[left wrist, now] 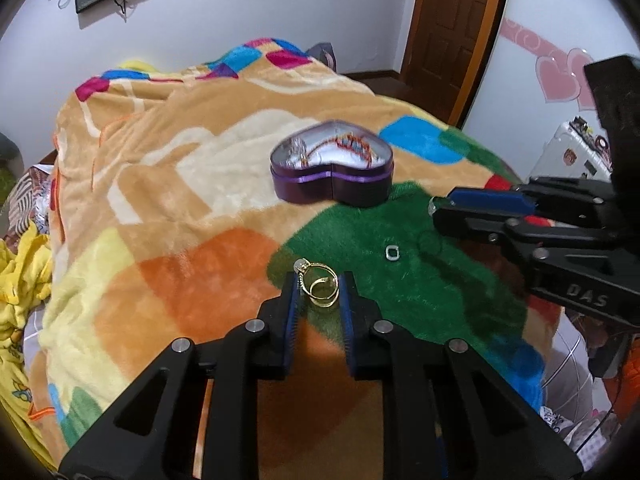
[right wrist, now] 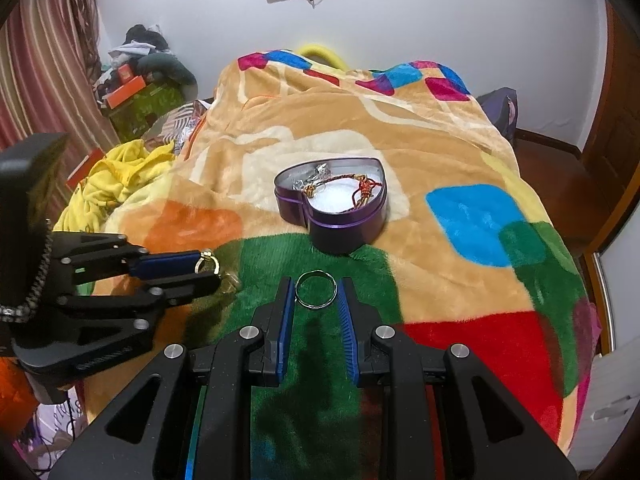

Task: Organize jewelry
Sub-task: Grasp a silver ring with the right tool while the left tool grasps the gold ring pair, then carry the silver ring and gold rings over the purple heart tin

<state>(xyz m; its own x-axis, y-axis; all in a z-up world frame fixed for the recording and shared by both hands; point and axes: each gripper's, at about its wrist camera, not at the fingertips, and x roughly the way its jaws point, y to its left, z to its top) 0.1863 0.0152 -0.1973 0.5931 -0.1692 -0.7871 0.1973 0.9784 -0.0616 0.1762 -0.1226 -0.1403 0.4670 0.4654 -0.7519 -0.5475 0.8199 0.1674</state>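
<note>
Purple heart-shaped tin (right wrist: pixel 344 220) with white lining and red-gold cords (right wrist: pixel 362 192); gold ring (left wrist: pixel 322 286); silver ring (right wrist: pixel 316 290); patchwork blanket (right wrist: pixel 440 152) in tan, green, blue, red, orange; blue pads (right wrist: pixel 285 320).

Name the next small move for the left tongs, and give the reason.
Probably carry the gold ring, gripped between the left tongs, forward over the open heart-shaped tin and release it: other jewelry already lies inside, and the tin sits just ahead on the blanket.
</note>
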